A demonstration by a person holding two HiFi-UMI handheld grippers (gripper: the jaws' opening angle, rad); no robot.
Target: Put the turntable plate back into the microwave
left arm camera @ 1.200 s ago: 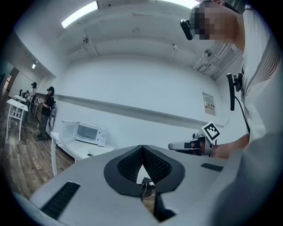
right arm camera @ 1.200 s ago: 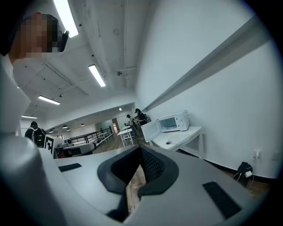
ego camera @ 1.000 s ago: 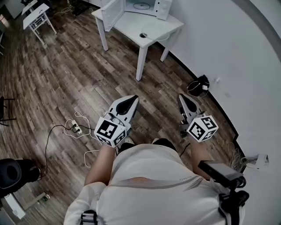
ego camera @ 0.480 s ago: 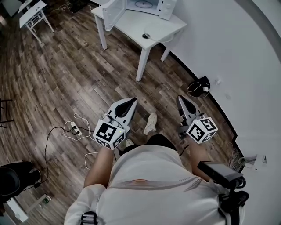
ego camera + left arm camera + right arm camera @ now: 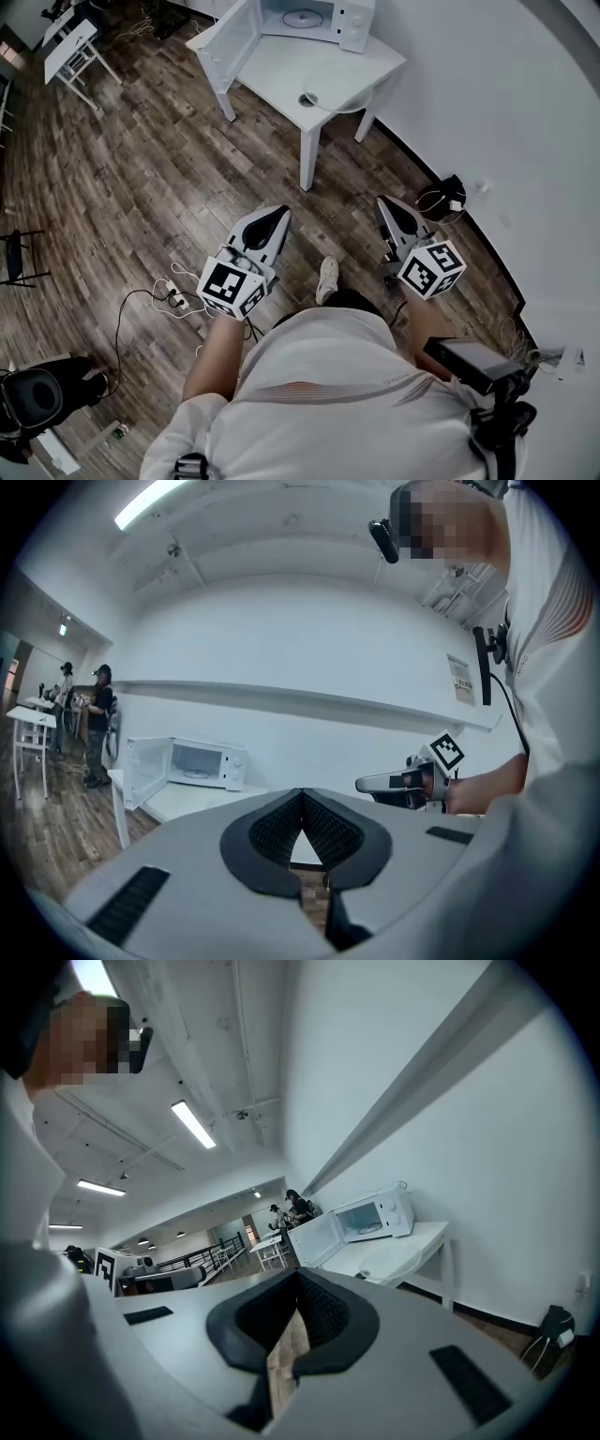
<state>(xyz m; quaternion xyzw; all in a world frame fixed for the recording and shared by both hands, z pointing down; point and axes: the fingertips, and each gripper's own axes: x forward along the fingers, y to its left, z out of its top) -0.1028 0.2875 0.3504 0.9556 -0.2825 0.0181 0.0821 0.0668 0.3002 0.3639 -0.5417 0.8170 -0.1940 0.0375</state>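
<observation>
The glass turntable plate (image 5: 339, 86) lies on the white surface (image 5: 272, 66) in front of the microwave (image 5: 314, 17), whose door (image 5: 225, 42) stands open. Over the past second the person has walked nearer, with the left tool (image 5: 277, 216) and right tool (image 5: 385, 206) both closed tight and empty. The pickup looks still to come.
</observation>
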